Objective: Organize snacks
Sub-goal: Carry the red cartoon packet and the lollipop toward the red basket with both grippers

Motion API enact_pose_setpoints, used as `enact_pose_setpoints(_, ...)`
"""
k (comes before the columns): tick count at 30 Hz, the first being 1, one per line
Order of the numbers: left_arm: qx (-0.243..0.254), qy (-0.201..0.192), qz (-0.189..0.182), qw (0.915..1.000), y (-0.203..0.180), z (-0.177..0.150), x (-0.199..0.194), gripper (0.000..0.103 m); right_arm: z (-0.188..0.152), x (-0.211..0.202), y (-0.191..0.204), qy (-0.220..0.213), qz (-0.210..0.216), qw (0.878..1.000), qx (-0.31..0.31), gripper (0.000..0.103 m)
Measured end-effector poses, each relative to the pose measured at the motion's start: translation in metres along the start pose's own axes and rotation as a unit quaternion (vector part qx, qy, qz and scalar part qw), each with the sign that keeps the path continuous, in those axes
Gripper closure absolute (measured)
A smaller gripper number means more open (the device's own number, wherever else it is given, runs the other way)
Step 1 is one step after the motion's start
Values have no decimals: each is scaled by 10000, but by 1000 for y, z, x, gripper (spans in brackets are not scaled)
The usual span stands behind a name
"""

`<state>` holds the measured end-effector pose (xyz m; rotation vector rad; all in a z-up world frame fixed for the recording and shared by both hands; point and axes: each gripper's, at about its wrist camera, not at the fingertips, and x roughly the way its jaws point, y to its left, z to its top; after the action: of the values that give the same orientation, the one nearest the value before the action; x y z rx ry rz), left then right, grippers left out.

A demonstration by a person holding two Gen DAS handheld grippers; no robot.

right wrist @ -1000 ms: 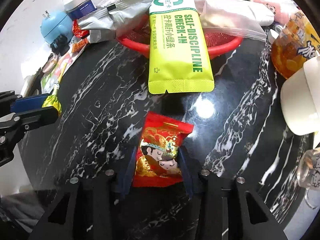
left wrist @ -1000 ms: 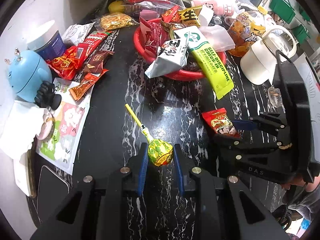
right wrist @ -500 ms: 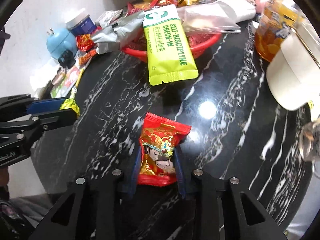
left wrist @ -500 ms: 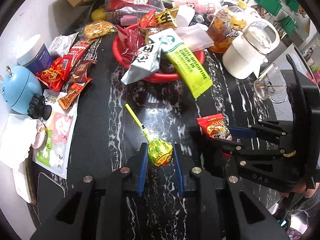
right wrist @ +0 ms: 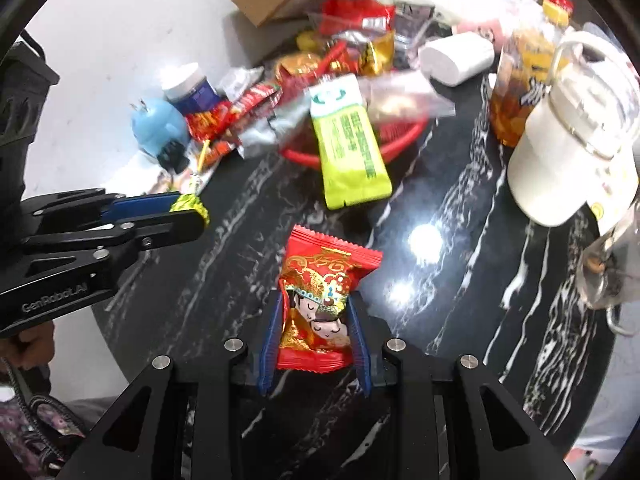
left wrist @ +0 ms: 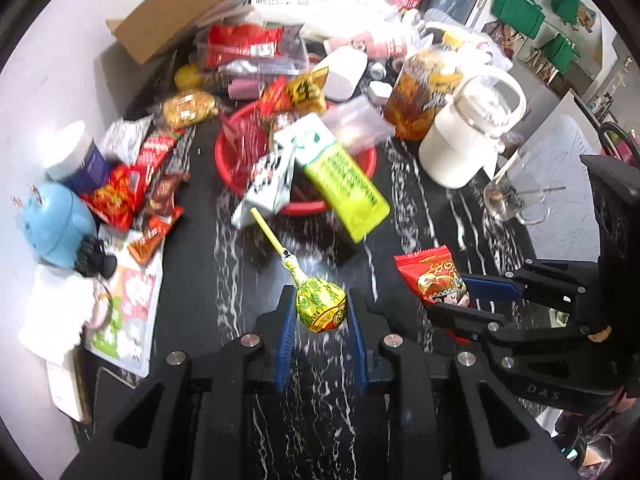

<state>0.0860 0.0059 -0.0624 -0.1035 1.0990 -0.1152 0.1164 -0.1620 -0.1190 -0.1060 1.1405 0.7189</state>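
Both of my grippers hold a snack above the black marble table (left wrist: 208, 264).

My left gripper (left wrist: 320, 312) is clenched on a yellow lollipop (left wrist: 320, 307), stick pointing toward the red basket (left wrist: 366, 162). My right gripper (right wrist: 316, 320) pinches a red candy packet (right wrist: 320, 300) between its blue pads. The basket's contents are blurred; I can only make out a lime-green pouch (right wrist: 350, 152) draped over its rim.

A black marbled bench (left wrist: 208, 248) carries a blue round toy (left wrist: 54, 224) at the left, a white-lidded jar (left wrist: 74, 156) just beyond it, a cardboard box (left wrist: 180, 12) at the far side, and a white jug (left wrist: 468, 140) and glass mug (left wrist: 516, 196) on the right.
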Motion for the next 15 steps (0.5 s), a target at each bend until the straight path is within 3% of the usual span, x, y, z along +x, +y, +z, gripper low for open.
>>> enact_pose_setpoints(15,183,-642,-52,9978,4,70,-12,79,72,-21,-5,-632,74,9979,-137,72)
